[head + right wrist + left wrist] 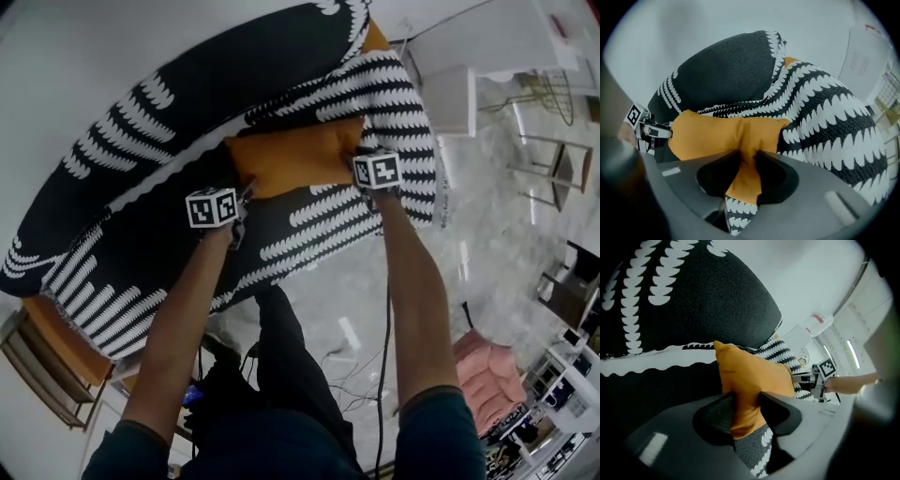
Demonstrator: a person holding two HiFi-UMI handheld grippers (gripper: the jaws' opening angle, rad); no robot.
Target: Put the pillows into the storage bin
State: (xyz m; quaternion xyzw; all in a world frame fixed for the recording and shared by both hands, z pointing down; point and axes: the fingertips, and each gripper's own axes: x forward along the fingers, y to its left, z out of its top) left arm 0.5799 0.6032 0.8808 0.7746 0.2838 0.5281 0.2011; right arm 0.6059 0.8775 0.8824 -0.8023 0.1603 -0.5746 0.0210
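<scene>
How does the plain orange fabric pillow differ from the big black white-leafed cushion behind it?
The orange pillow is small and plain; the black cushion is far longer, with white leaf rows. The left hand-held gripper and right hand-held gripper pinch the pillow's ends; nothing grips the cushion. Both are soft fabric.

Glossy pale marble floor (497, 234), white wall (75, 47) behind — white cabinet (448, 98) and metal-frame chairs (561, 169) at right, pink padded seat (487, 375) nearer.
</scene>
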